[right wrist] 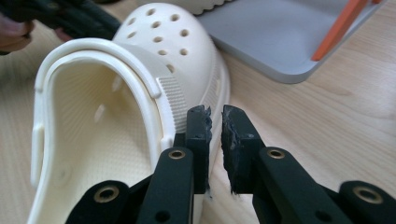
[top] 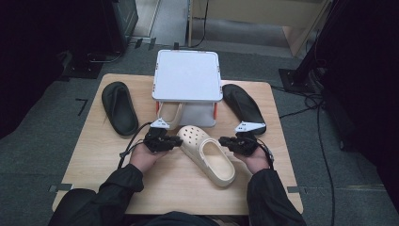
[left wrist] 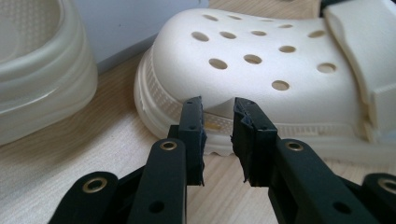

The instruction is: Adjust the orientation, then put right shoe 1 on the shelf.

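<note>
A cream perforated clog [top: 209, 155] lies at an angle mid-table, toe toward the far side. My left gripper [top: 179, 141] sits at the toe's left side. In the left gripper view its jaws [left wrist: 218, 105] stand a narrow gap apart with nothing between them, tips right at the clog's [left wrist: 261, 60] sole edge. My right gripper [top: 221, 140] is at the clog's right side. In the right gripper view [right wrist: 214, 112] only a thin slit separates its jaws, which hold nothing, beside the clog's [right wrist: 93, 116] side wall.
A grey stand [top: 188, 75] with orange posts [right wrist: 343, 28] stands behind, with a second cream clog [top: 170, 113] under its top. Black slippers lie at its left [top: 119, 107] and right [top: 243, 107]. Bare wood stretches along the table's near edge.
</note>
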Demonstrator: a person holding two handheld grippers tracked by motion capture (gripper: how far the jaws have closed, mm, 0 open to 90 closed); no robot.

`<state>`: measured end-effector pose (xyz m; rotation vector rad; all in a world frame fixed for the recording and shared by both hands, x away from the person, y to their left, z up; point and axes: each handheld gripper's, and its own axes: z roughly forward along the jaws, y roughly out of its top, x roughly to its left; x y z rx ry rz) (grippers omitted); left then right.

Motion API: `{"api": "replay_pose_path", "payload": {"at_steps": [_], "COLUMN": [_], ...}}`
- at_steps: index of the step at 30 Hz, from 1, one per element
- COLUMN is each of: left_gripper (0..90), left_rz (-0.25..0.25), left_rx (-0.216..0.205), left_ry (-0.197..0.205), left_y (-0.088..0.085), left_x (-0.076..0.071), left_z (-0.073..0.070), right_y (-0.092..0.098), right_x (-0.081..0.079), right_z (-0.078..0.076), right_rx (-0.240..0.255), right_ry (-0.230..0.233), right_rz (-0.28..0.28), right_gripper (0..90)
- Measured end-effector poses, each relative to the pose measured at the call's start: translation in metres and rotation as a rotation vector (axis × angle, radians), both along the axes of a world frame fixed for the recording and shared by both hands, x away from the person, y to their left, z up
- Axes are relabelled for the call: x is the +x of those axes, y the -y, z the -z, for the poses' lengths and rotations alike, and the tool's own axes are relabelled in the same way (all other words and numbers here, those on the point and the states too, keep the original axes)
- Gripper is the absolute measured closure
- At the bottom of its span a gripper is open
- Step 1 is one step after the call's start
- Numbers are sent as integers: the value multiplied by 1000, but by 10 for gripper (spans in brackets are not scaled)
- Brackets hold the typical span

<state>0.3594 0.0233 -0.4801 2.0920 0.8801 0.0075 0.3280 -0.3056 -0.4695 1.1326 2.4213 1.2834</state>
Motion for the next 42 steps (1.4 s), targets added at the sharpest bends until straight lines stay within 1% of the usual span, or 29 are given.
{"api": "replay_pose_path", "payload": {"at_steps": [6,8,10,11,12,13,14,15,16,17,19,20,21,22,25,26,27,29,31,32,33,34,35,36,37,38,39,40,42], "left_gripper": [737,737,738,743,744,745,745,745,746,746,761,766,771,772,771,768,766,750,723,723,707,696,696,675,664,655,655,632,618], "left_rz": [9,14,19,17,17,22,22,25,25,28,31,31,45,48,53,56,58,59,64,64,67,67,74,83,83,83,83,82,81], "left_rx": [-2,-3,-2,-11,-11,-18,-18,-23,-23,-27,-39,-39,-35,-36,-39,-42,-41,-35,-29,-30,-44,-44,-45,-49,-54,-54,-58,-57,-54], "left_ry": [-4,-6,-3,-6,-6,-11,-11,-14,-14,-10,-19,-19,-22,-24,-22,-19,-18,-13,-11,-14,-20,-20,-25,-18,-18,-18,-14,-17,-22], "left_y": [2,3,4,4,4,5,5,5,5,6,7,7,7,7,9,9,9,10,10,8,6,6,4,1,-1,-1,-3,-7,-7], "left_x": [9,13,14,15,15,17,17,20,20,21,23,23,25,25,26,26,27,27,28,28,27,27,26,24,23,23,22,21,21], "left_z": [1,0,0,0,0,1,1,1,1,2,3,3,2,2,2,2,2,1,0,-2,-6,-6,-11,-18,-20,-20,-24,-28,-30], "right_y": [-8,-10,-11,-13,-13,-15,-15,-17,-17,-20,-22,-22,-24,-24,-25,-25,-23,-20,-20,-19,-17,-17,-17,-20,-24,-24,-26,-34,-39], "right_x": [-12,-20,-22,-25,-25,-28,-28,-31,-31,-34,-36,-36,-39,-39,-40,-40,-39,-37,-37,-37,-38,-38,-39,-41,-42,-42,-43,-41,-39], "right_z": [0,1,1,0,0,0,0,0,0,-1,0,0,0,0,1,1,2,1,0,-3,-11,-11,-14,-22,-25,-25,-26,-25,-22], "right_rx": [-9,-4,-2,7,7,8,8,9,9,11,18,18,25,26,36,36,42,43,43,45,40,40,35,66,73,73,73,78,75], "right_ry": [6,6,6,0,0,-6,-6,-11,-11,-7,-7,-7,-13,-15,-29,-29,-39,-43,-34,-20,20,20,39,64,73,73,78,71,58], "right_rz": [-2,7,8,5,5,1,1,-17,-17,-29,-33,-33,-29,-31,-58,-58,-59,-57,-54,-49,-35,-35,-33,-48,-57,-57,-62,-75,-78], "right_gripper": [811,811,811,812,812,812,812,811,811,810,806,806,806,806,795,795,759,729,719,715,670,670,656,614,600,600,580,555,541]}}
